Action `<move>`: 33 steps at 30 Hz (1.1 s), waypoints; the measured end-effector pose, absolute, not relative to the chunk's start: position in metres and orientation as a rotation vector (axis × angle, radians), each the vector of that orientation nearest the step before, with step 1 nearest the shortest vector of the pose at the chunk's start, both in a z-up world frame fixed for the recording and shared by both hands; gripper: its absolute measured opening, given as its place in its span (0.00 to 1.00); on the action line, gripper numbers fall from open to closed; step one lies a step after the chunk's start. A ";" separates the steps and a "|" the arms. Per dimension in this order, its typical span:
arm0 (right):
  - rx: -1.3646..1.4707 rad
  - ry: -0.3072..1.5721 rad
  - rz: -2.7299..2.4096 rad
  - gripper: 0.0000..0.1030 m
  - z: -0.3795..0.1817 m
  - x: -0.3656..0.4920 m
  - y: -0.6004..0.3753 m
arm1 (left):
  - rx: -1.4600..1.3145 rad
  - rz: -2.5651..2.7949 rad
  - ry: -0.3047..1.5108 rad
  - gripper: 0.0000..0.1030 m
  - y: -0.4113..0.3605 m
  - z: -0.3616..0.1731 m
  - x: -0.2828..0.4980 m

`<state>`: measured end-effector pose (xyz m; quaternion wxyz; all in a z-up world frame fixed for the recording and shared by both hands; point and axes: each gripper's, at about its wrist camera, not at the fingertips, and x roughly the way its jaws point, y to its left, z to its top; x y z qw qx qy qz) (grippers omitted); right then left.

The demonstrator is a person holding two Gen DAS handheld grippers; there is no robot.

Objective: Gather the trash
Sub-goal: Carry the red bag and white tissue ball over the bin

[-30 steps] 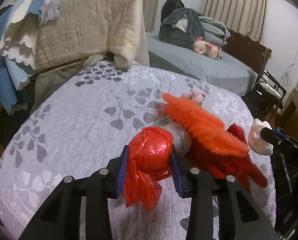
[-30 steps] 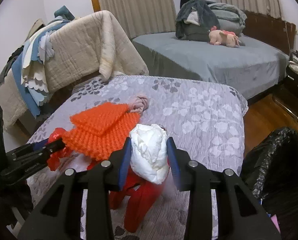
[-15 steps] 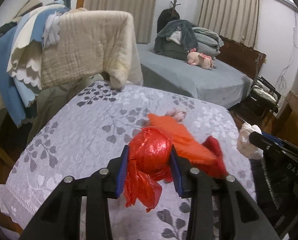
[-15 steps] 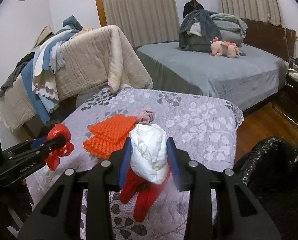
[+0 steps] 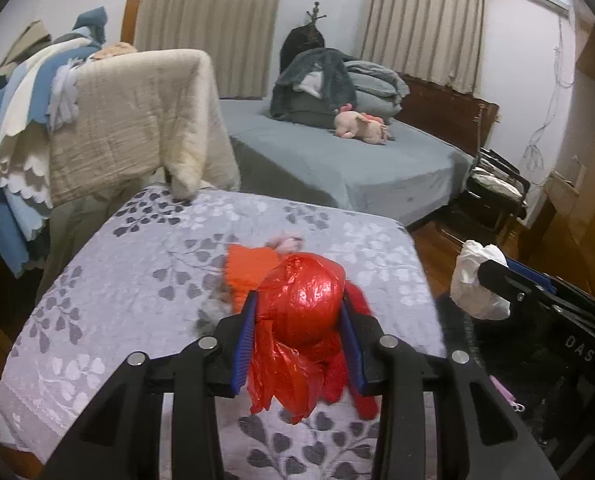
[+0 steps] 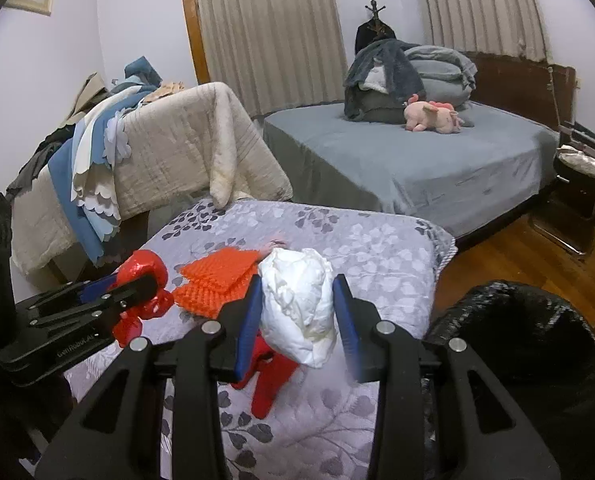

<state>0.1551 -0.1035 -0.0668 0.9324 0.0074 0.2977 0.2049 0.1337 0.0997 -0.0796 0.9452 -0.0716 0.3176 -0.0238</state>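
Observation:
My left gripper (image 5: pixel 299 314) is shut on a crumpled red plastic bag (image 5: pixel 303 308) and holds it above the floral bedspread (image 5: pixel 137 280). It also shows in the right wrist view (image 6: pixel 143 280) at the left. My right gripper (image 6: pixel 297 308) is shut on a white crumpled paper wad (image 6: pixel 297 300), held above the bed's near right corner; the wad also shows in the left wrist view (image 5: pixel 477 280). A black trash bag (image 6: pixel 529 344) stands open on the floor, right of the bed.
An orange knitted cloth (image 6: pixel 217 276) and a red garment (image 6: pixel 269 372) lie on the bedspread. Blankets hang over a rack (image 6: pixel 157 152) behind. A grey bed (image 6: pixel 397 156) with a pink plush toy (image 6: pixel 429 116) is farther back. A chair (image 6: pixel 581 176) stands at right.
Both grippers have risen and pulled back from the bedspread with their loads; the clothes on the bed look smaller and farther. The black trash bag shows larger at the right.

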 end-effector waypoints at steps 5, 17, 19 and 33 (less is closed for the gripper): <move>0.018 0.601 0.388 0.34 -0.062 0.145 -0.123 | -0.136 -0.095 0.638 0.37 0.077 -0.072 0.133; 0.037 0.584 0.269 0.34 -0.055 0.123 -0.182 | -0.103 -0.217 0.635 0.37 0.016 -0.063 0.131; 0.041 0.581 0.243 0.34 -0.055 0.119 -0.193 | -0.096 -0.242 0.635 0.37 0.004 -0.062 0.131; 0.078 0.584 0.083 0.34 -0.061 0.095 -0.268 | -0.043 -0.413 0.643 0.37 -0.078 -0.063 0.135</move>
